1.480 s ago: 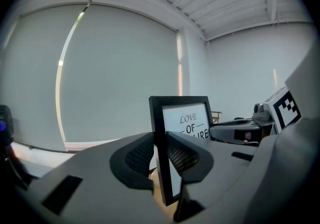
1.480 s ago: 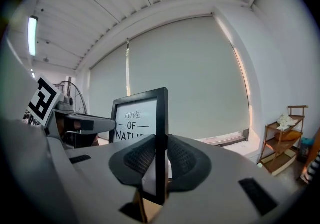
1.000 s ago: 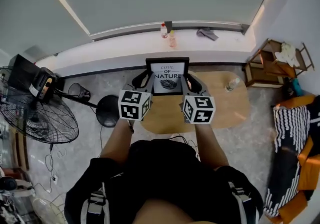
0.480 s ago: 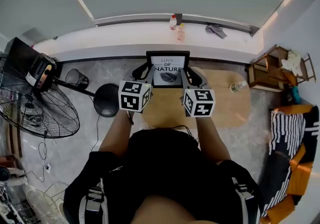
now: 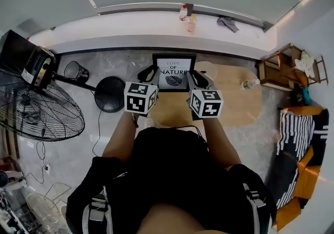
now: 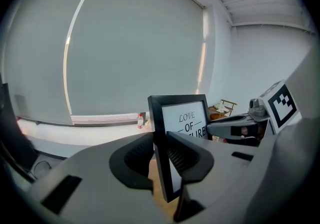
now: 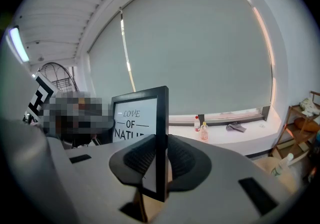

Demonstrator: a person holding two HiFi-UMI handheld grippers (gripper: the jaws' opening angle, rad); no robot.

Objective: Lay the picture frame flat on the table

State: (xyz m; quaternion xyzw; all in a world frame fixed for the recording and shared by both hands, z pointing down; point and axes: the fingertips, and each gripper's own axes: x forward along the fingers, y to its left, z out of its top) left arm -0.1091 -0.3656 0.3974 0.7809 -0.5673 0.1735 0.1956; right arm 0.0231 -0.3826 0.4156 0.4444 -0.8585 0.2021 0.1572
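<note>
Head view shows the picture frame (image 5: 174,73) nearly upright in the air over the table (image 5: 237,110). The left gripper (image 5: 147,74) pinches its left edge, the right gripper (image 5: 201,78) its right edge. Lowering and laying it flat are not yet done.

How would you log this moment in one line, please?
left gripper: shut on picture frame left edge | right gripper: shut on right edge | frame upright, not flat on table

Fan (image 5: 36,115) left; two bottles (image 5: 191,23) on sill (image 5: 130,22); maybe cloth (image 5: 228,23).
</note>
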